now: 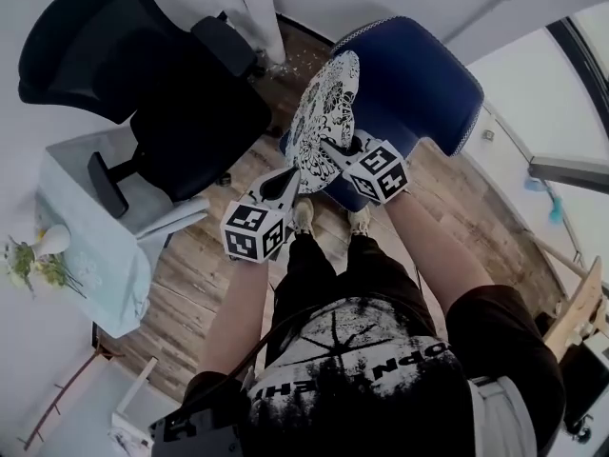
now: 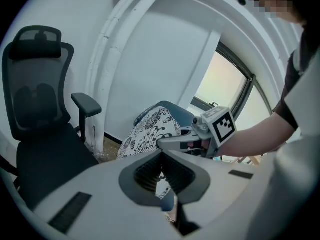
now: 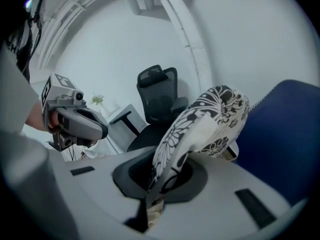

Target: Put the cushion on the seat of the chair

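A black-and-white flowered cushion (image 1: 322,112) stands on edge over the front of the blue chair (image 1: 419,74). My right gripper (image 1: 335,155) is shut on the cushion's lower edge. In the right gripper view the fabric (image 3: 200,129) rises straight out of the jaws of that gripper (image 3: 167,161), with the blue seat (image 3: 285,144) at the right. My left gripper (image 1: 290,181) hangs just left of the cushion's lower corner, its jaws together with nothing between them. In the left gripper view this gripper (image 2: 161,155) points at the cushion (image 2: 150,131) and the right gripper (image 2: 172,143).
A black office chair (image 1: 181,112) stands close on the left of the blue one. Further left is a small table with a pale cloth (image 1: 86,227) and a vase of flowers (image 1: 38,250). The person's shoes (image 1: 304,217) rest on the wood floor before the blue chair.
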A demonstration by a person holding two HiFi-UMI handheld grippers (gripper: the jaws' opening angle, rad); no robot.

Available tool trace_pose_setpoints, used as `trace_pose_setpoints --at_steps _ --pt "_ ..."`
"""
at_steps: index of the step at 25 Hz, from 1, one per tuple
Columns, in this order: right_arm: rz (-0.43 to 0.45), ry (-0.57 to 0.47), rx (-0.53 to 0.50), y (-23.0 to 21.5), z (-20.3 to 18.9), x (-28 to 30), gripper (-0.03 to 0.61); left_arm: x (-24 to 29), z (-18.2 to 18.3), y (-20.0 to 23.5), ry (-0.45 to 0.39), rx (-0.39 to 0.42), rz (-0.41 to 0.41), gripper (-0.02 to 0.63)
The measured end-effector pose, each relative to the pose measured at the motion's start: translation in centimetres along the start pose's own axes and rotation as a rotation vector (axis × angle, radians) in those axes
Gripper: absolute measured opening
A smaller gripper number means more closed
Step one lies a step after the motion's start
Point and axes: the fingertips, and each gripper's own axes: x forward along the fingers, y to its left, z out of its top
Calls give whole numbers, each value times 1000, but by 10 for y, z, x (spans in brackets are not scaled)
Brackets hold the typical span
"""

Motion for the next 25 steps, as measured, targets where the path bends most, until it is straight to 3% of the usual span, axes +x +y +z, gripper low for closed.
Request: trace_pose_setpoints --at_steps 7,13,18,25 --pt "-91 75 110 -30 -63 18 32 15 -29 0 76 13 -70 14" --pt "-187 74 273 -50 -130 -2 32 39 -78 -29 186 23 -154 14" --pt "-237 58 386 -76 -172 -20 32 70 -95 -50 223 45 -215 14" --pt "-301 93 443 -101 -226 -26 32 111 -113 -60 266 74 -263 14"
